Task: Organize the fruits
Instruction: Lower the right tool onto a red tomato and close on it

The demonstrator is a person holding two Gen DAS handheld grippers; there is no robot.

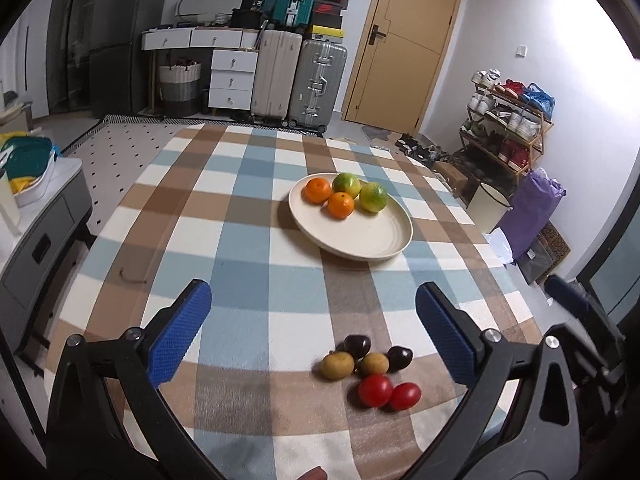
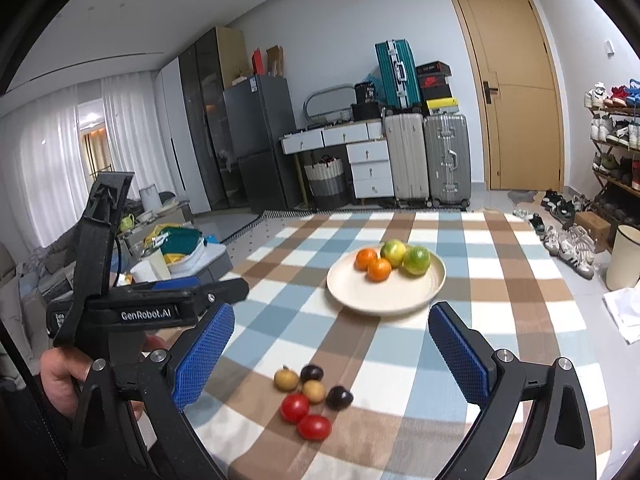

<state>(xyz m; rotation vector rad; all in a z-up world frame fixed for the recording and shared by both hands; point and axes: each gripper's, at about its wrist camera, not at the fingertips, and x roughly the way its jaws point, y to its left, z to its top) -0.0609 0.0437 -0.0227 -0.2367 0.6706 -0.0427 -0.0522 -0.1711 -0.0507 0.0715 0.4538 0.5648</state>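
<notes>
Left gripper (image 1: 312, 320) and right gripper (image 2: 332, 352): jaws spread wide, nothing between the pads. Both hover above the checked counter (image 1: 240, 216). Cream plate (image 1: 352, 232) holds two oranges and two green citrus fruits. Six small fruits (image 1: 372, 372) lie clustered on the cloth, near the plate.

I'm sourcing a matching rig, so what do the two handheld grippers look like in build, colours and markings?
Both are black plastic frames with silver screws at the pivots. The left gripper and right gripper each carry two jaws faced with blue, diamond-textured pads. Seen from the right wrist view, the left gripper's black body bears white "GenRobot.AI" lettering. No sleeve is visible.
</notes>
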